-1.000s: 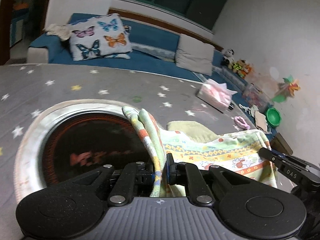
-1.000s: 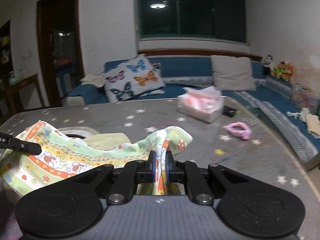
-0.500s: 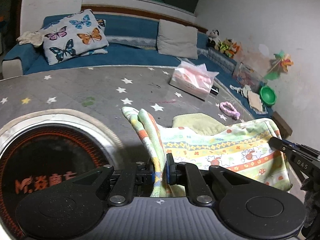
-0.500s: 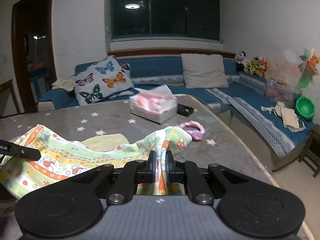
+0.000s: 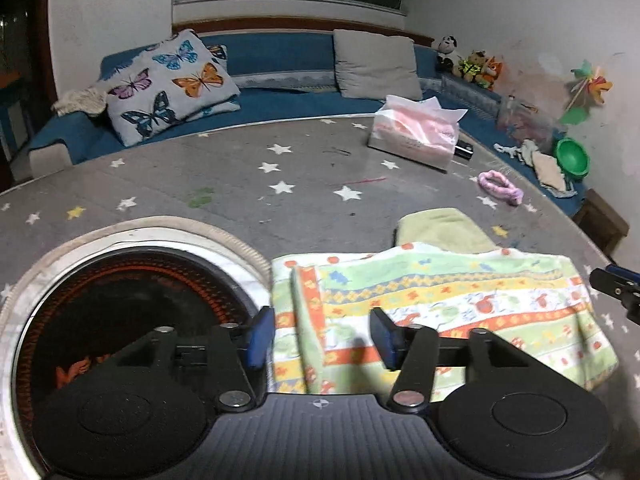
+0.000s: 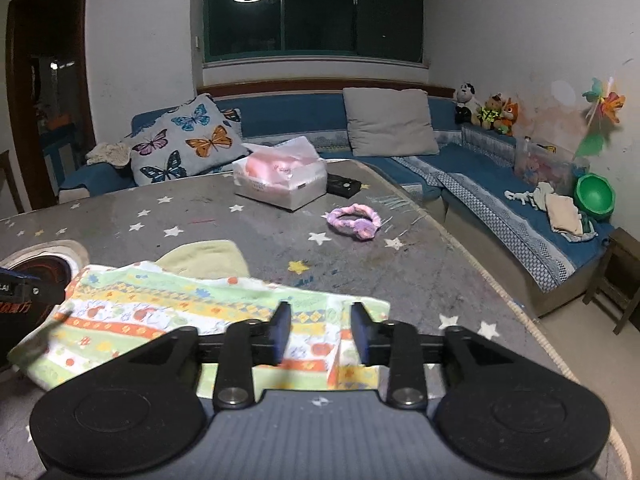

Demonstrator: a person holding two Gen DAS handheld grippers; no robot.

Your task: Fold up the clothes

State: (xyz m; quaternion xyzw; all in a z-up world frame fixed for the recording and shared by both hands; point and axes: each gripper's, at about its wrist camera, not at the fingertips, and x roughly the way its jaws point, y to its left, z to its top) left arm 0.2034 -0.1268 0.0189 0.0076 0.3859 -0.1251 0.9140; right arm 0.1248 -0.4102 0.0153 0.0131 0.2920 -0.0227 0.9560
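Note:
A striped, patterned garment (image 5: 440, 304) lies flat on the grey star-print table (image 5: 240, 184), folded over on itself. It also shows in the right wrist view (image 6: 168, 316). A pale yellow-green cloth (image 5: 440, 228) lies under its far edge, also seen in the right wrist view (image 6: 204, 258). My left gripper (image 5: 322, 336) is open and empty over the garment's left end. My right gripper (image 6: 318, 334) is open and empty over the garment's right end. Each gripper's tip shows at the edge of the other's view.
A round black hotplate with a white rim (image 5: 132, 300) is set in the table left of the garment. A pink tissue pack (image 5: 416, 132), a small black object (image 6: 344, 186) and a pink hair band (image 6: 354, 226) lie farther back. A blue sofa (image 6: 500, 200) borders the table.
Both grippers were shut on the garment's ends and held it raised. Now both are open and the garment lies flat on the table.

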